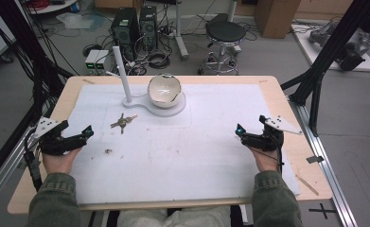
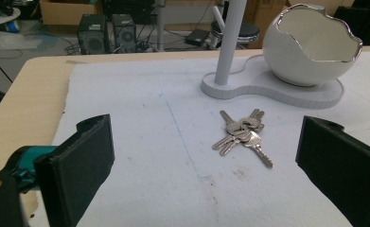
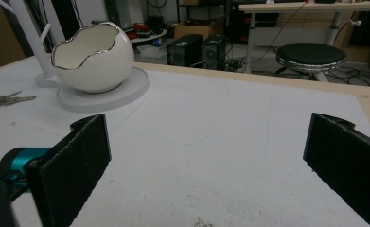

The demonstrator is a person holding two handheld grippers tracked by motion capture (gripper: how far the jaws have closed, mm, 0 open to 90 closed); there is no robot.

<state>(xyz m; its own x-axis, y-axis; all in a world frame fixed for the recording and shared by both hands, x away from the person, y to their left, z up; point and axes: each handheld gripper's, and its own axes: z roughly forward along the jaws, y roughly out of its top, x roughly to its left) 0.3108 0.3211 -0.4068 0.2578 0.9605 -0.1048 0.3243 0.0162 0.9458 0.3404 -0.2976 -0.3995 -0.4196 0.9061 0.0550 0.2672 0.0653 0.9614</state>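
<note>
A bunch of silver keys lies flat on the white mat, in front of a white stand with an upright post. A white eggshell-shaped bowl rests on that stand's round base. My left gripper sits at the mat's left edge, open and empty, with the keys a short way ahead of its jaws. At the mat's right side my right gripper is open and empty, well apart from the bowl.
The white mat covers most of a wooden table. A small dark speck lies on the mat near the left gripper. Beyond the table stand a stool, computer towers and cables on the floor.
</note>
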